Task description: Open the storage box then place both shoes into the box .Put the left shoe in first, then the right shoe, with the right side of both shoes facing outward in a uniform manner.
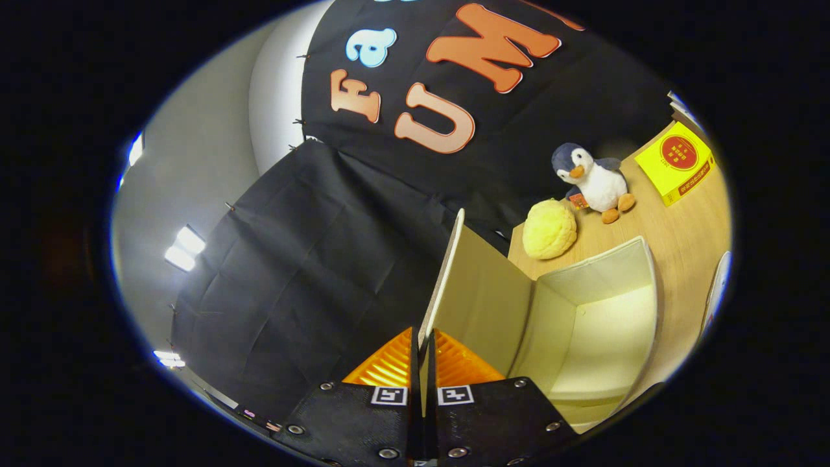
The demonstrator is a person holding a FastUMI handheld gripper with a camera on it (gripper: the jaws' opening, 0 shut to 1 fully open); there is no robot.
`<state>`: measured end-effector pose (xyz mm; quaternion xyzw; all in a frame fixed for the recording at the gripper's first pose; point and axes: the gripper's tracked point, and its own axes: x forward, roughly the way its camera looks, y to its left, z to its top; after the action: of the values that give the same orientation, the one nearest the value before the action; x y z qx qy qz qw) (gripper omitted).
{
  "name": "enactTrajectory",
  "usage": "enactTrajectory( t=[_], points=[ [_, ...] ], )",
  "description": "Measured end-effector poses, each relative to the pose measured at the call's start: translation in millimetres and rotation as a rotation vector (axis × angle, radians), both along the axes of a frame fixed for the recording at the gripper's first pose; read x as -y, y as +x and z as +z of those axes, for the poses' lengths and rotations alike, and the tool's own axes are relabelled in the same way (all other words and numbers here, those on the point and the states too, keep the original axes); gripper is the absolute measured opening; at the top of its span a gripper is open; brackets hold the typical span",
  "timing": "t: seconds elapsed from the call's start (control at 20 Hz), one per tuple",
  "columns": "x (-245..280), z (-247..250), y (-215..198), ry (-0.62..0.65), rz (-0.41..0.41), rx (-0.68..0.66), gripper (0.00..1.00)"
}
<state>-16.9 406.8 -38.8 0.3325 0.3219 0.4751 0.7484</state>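
Observation:
The storage box (603, 324) stands on the wooden table with its inside showing pale and bare. Its lid (480, 298) is swung up and stands on edge, running away from my fingers. My gripper (423, 363) is shut on the lid's near edge, both fingers pressing the thin panel between them. The view is tilted, so the table slopes off to the right of the box.
Beyond the box on the table (681, 240) lie a yellow bun-shaped toy (549, 229), a plush penguin (593, 180) and a yellow book (677, 162). A white rounded thing (716, 292) shows past the box's far side. Black cloth hangs left of the lid.

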Motion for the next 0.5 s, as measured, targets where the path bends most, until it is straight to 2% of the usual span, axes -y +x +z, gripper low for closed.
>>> enactTrajectory(
  t=[0.2, 0.3, 0.35, 0.4, 0.5],
  points=[
    [-34, -5, -8, -0.048, 0.006, 0.041, 0.06],
    [-39, -21, -6, -0.115, -0.009, 0.05, 0.17],
    [-41, -26, -6, -0.133, -0.016, 0.044, 0.35],
    [-43, -30, -7, -0.136, -0.026, 0.037, 0.45],
    [-40, -38, -4, -0.153, -0.048, 0.024, 0.73]
  ],
)
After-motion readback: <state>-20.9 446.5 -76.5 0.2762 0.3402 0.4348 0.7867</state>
